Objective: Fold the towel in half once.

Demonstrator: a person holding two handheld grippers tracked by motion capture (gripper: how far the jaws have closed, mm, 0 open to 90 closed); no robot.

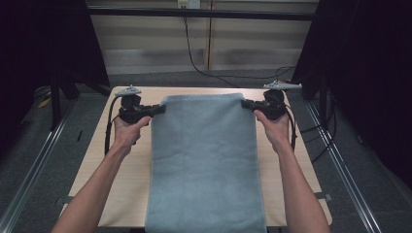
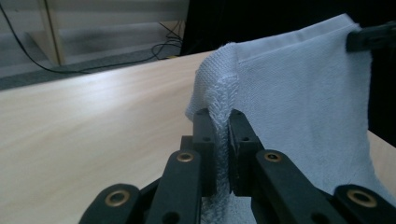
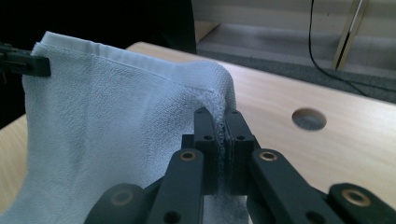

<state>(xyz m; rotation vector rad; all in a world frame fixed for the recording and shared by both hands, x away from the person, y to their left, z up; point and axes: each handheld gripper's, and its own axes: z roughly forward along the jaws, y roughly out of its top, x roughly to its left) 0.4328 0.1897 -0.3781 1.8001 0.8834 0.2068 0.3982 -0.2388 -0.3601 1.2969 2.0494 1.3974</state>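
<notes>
- high view: i see a pale blue-grey towel (image 1: 204, 160) lying lengthwise down the middle of the light wooden table (image 1: 97, 179), its near end running over the table's front edge. my left gripper (image 1: 156, 109) grips the towel's far left corner and my right gripper (image 1: 246, 103) grips the far right corner, so the far edge stretches between them. the left hand (image 1: 127, 132) and right hand (image 1: 276, 127) hold the tools from behind, forearms coming in from the bottom. a black cable (image 1: 194, 58) trails over the grey floor beyond the table.
- left gripper view: the jaws are clamped on a bunched fold of the towel (image 2: 299, 88) at its hemmed corner, cloth squeezed between the pads (image 2: 205, 135). the towel rises off the tabletop (image 2: 93, 121) here, and the other gripper's tip (image 2: 369, 37) bites the opposite corner at upper right.
- right gripper view: the jaws are pinched tight on the towel (image 3: 107, 116) corner, its stitched hem caught between the pads (image 3: 238, 135). the lifted edge runs away to the other gripper's tip (image 3: 25, 63) at the left. a round hole (image 3: 308, 119) sits in the tabletop (image 3: 336, 154) to the right of the jaws.
</notes>
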